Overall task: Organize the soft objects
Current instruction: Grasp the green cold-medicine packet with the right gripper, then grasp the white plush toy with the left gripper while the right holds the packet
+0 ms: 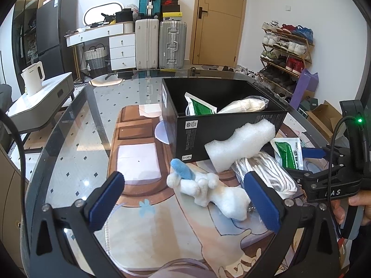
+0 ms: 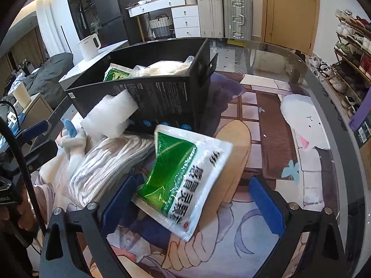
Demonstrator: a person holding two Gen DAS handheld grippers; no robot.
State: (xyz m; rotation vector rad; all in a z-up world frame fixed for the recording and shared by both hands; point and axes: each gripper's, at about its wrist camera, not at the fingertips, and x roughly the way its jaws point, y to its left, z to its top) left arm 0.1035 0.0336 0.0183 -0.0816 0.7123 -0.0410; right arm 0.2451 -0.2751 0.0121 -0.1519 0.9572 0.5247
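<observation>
A black box (image 1: pixel 215 127) (image 2: pixel 162 99) stands on the glass table and holds a green-and-white packet (image 1: pixel 200 106) and a bagged white bundle (image 1: pixel 245 104). A white foam block (image 1: pixel 241 144) (image 2: pixel 109 115) leans against its front. A white plush toy with a blue ear (image 1: pixel 206 187) (image 2: pixel 71 134) lies between the open jaws of my left gripper (image 1: pixel 185 199). A bag of white cord (image 1: pixel 266 173) (image 2: pixel 109 164) lies beside it. My right gripper (image 2: pixel 192 203) is open around a second green-and-white packet (image 2: pixel 183 180) (image 1: pixel 288 154).
The round glass table's edge (image 1: pixel 69 106) (image 2: pixel 324 85) curves around an illustrated mat (image 1: pixel 143 208). My right gripper (image 1: pixel 324 162) shows at the right of the left wrist view. Suitcases, a dresser and a shoe rack stand behind.
</observation>
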